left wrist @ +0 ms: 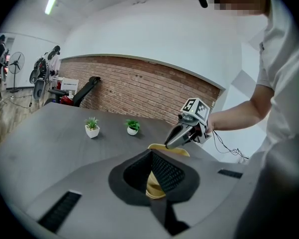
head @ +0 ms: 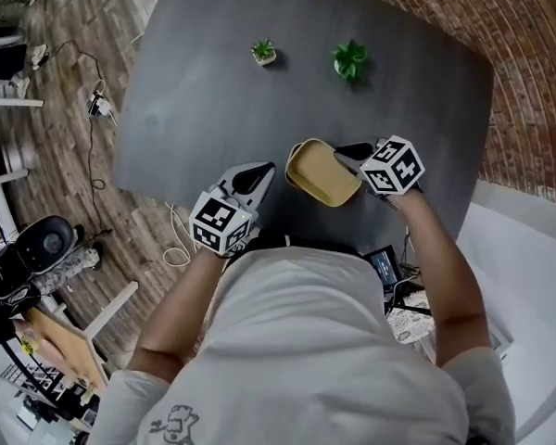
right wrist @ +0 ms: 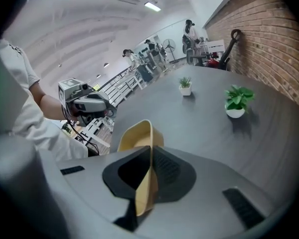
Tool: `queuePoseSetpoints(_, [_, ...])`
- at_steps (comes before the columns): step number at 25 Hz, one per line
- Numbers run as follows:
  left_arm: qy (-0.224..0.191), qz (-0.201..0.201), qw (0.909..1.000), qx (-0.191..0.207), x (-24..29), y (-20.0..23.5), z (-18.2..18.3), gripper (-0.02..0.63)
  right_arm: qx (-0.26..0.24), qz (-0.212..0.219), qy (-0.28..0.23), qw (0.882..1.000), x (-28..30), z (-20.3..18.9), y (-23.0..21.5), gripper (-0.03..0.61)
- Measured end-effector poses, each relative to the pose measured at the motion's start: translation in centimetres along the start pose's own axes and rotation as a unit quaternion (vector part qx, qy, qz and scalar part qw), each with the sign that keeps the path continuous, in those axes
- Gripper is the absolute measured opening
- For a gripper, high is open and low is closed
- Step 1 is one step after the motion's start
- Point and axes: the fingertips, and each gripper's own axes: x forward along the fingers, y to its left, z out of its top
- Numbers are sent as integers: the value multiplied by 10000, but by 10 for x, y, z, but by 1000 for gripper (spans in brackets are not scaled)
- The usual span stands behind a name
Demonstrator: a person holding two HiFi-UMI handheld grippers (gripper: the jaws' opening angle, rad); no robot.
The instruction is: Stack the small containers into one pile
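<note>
**Yellow tub pinched by the right gripper, left one holding nothing**

Closest to the head camera is the person's white shirt (head: 334, 341), filling the bottom of the frame. Just above it, mid-frame, both grippers sit over the near edge of the dark grey table (head: 213, 91). The right gripper (head: 346, 154) has the yellow container (head: 320, 174) by its wall. The container is tilted and sits a bit right of centre. The left gripper (head: 262, 171) is just left of it, near but not touching. Toward the top are a small white-potted plant (head: 263, 52) and a bushier green plant (head: 350, 60).

Left gripper view: its jaws are drawn almost together, with only a thin slit left. A sliver of yellow shows through that slit low down, and nothing looks pinched. Past the tips, at centre frame, the right gripper (left wrist: 170, 143) clamps the container's rim (left wrist: 179, 151). Both plants stand left of centre.

Right gripper view: the jaws are pressed onto the container's thin side wall (right wrist: 139, 136), which runs up between the pads and opens out just beyond them. The left gripper (right wrist: 109, 111) is off to the left of the frame — apart from the container, with its jaws together.
</note>
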Motion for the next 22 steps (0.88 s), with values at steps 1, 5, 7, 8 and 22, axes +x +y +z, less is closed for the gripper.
queuePoseSetpoints(1, [9,7,10000,-18,3,1,0,11,-42,104,87,9999,3,0,-1,21])
queuePoseSetpoints(5, [22,43,10000,-87,12,8,1,11,-244,414,362,9982,13,-4,-4,21])
queuePoseSetpoints(7, [39,72,9999,-125,15,11,0,11,-312,538,437,9971,18,-5,-5,21])
queuePoseSetpoints(8, [53,82,9998,-149,17,13,-1,11,-333,599,464,9966,20,-4,-5,21])
queuePoseSetpoints(22, [198,201,9988,-396,32,28,-10,11,-536,952,880,9901,49,-14,-12,25])
